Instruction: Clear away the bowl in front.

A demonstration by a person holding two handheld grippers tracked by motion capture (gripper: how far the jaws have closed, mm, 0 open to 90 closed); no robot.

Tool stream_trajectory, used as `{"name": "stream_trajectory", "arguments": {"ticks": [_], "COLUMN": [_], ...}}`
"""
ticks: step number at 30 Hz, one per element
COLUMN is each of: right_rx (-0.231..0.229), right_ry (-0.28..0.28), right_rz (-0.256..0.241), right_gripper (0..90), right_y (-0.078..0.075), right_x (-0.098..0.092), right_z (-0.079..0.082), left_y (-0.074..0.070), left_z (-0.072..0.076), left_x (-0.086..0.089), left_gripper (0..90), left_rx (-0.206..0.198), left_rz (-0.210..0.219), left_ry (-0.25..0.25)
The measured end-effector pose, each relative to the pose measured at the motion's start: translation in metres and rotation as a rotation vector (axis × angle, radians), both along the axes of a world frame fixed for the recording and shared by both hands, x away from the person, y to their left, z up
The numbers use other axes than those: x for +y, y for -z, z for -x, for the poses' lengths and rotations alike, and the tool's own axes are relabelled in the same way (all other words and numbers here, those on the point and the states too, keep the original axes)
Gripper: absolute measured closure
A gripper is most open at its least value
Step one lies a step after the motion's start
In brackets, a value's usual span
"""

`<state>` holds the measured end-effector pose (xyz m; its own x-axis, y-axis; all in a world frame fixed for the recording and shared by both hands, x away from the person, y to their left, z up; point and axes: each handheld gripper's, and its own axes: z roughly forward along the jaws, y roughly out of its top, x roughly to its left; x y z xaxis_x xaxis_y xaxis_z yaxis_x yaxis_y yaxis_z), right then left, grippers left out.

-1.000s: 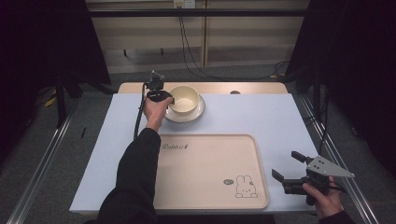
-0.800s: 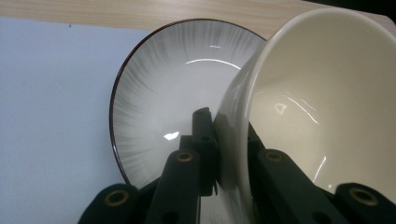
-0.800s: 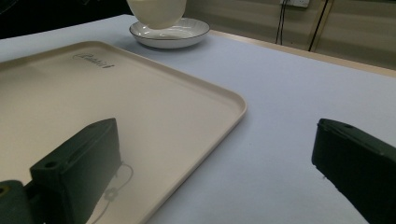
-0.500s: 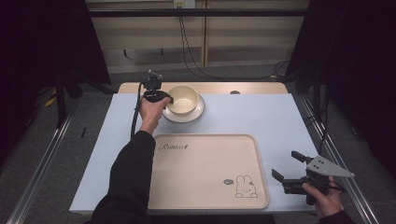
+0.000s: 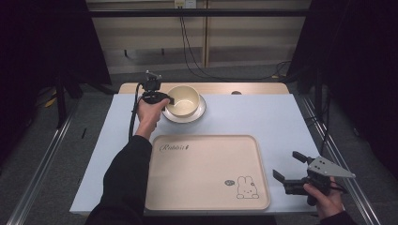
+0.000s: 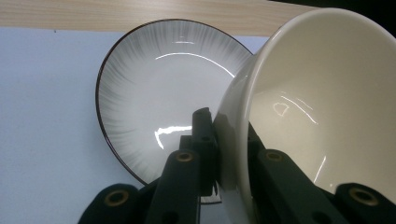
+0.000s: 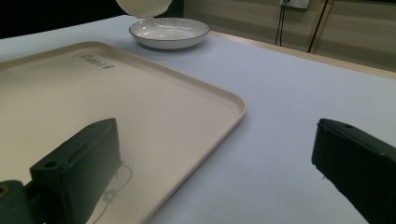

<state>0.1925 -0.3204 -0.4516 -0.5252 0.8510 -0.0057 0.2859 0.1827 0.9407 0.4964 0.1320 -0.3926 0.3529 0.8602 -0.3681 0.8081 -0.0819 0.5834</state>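
Two things differ from a second ago: the cream bowl (image 5: 182, 100) now hangs tilted just above the grey-rimmed plate (image 5: 200, 111) at the table's (image 5: 281, 117) far edge, and the left gripper (image 5: 165, 99), clamped on its rim, sits slightly higher. Beside the rabbit tray (image 5: 197, 187), the right gripper (image 5: 287, 171) stays wide, empty.

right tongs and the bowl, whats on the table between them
The cream tray lies between the right tongs and the bowl, then bare blue cloth, as the high view shows.
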Motion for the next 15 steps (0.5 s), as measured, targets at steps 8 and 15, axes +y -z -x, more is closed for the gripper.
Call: {"name": "stream_trajectory", "arguments": {"ticks": [8,15], "right_rx": [-0.006,-0.010], "right_ry": [0.007,0.007], "right_rz": [-0.003,-0.003], "right_gripper": [1.0,1.0], "right_y": [0.000,0.000], "right_x": [0.001,0.001], "right_z": [0.001,0.001], "left_y": [-0.006,-0.014], "left_z": [0.009,0.018], "left_x": [-0.004,-0.012], "left_gripper": [83.7,83.7], "left_rx": [0.001,-0.003], "left_rz": [-0.003,0.014], "left_ry": [0.058,0.102]}}
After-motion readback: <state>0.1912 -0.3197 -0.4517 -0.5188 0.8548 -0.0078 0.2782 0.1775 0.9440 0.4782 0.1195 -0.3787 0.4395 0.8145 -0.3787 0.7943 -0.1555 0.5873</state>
